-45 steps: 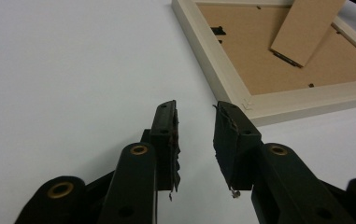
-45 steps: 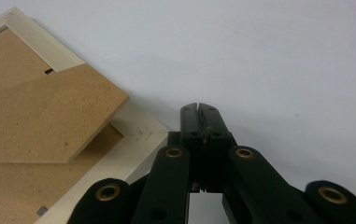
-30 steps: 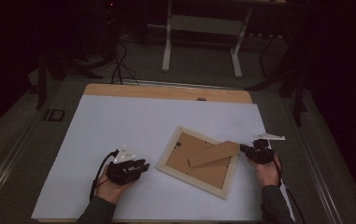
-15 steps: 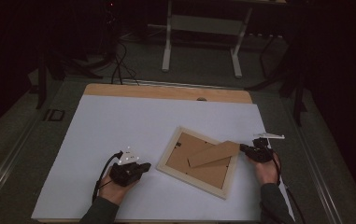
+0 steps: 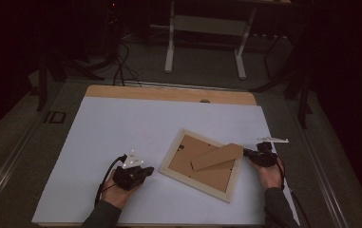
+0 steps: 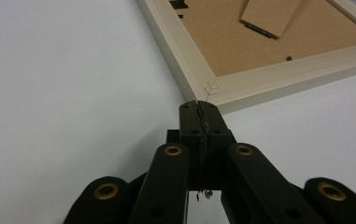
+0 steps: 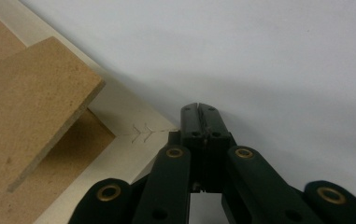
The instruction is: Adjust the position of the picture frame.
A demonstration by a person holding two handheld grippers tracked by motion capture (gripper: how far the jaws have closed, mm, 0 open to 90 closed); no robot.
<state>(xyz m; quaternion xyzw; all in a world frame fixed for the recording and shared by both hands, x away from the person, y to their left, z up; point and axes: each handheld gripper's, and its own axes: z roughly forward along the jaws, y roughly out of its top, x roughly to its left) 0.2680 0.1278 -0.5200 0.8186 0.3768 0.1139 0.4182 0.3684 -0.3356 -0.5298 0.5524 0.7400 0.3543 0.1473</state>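
A pale wooden picture frame lies face down on the white table top, its brown backing up and its cardboard stand raised. My left gripper is shut and empty, with its tip at the frame's left corner. I cannot tell whether the tip touches that corner. In the left gripper view the jaws meet in a thin seam. My right gripper is shut with nothing in it. Its tip rests at the edge of the frame's right corner, beside the stand.
The white sheet covers most of the wooden table. Open white surface lies to the left of the frame and behind it. Beyond the table are a dark floor, cables and a white stand's legs.
The left gripper's jaws look to have come together. Both hands and the frame have kept their places.
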